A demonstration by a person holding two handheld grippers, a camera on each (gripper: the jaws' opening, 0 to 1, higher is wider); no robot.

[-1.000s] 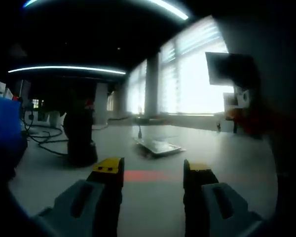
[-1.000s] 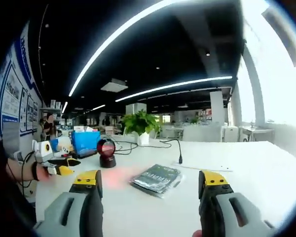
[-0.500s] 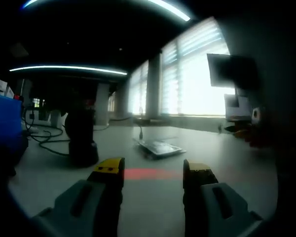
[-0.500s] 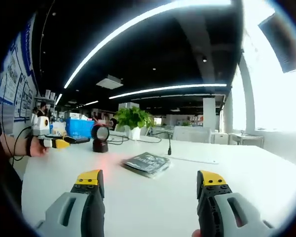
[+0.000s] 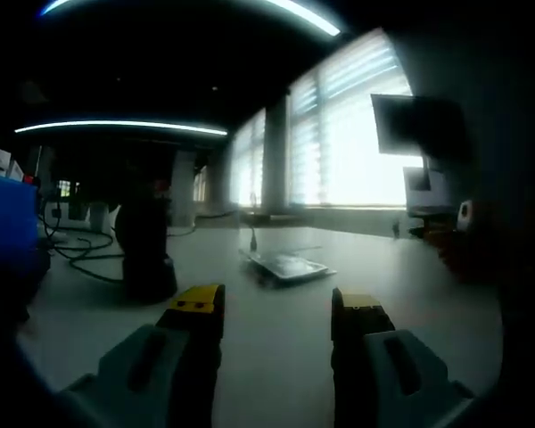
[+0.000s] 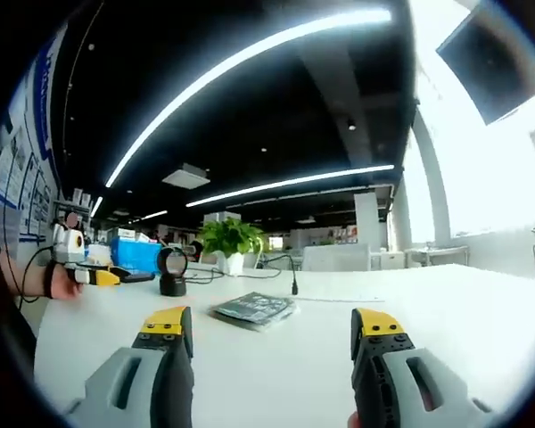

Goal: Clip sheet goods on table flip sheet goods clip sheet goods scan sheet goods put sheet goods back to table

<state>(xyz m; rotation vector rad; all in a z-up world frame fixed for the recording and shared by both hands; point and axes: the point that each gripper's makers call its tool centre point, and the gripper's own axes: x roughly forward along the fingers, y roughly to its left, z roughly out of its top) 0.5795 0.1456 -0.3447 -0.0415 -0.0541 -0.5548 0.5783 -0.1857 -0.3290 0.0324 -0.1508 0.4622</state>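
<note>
Dropping low toward the counter (image 6: 276, 357), right gripper (image 6: 272, 334) now faces the sheet (image 6: 252, 308) dead ahead, both grippers' jaws wide and empty, so clipping hasn't started.

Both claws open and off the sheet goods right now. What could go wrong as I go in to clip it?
1. The sheet goods lie flat on the table; an open claw may push them rather than clip an edge.
2. The scanner and its cables sit close by; a sweep could snag them.
3. The left claw view is dark, so aiming is harder.
</note>
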